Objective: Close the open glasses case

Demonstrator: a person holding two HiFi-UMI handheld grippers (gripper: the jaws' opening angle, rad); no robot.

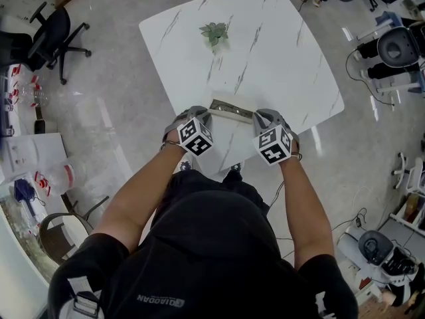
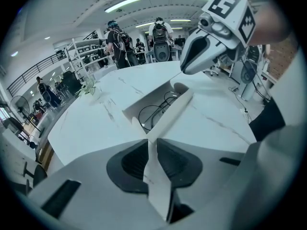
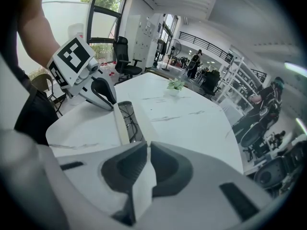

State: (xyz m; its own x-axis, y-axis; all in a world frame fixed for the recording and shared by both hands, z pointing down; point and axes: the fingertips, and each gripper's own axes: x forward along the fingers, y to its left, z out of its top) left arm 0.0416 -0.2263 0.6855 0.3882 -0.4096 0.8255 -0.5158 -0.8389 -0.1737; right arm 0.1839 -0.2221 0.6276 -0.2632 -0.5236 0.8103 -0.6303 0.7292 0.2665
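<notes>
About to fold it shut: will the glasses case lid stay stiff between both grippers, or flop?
Probably stiff: the lid runs straight, without sagging, between the left gripper and right gripper, both shut on it. It is likely light, as its wall looks thin. The glasses inside may slide if it is jerked.

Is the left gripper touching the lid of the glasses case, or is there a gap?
Touching. The left gripper view shows the left gripper shut on the edge of the white lid.
</notes>
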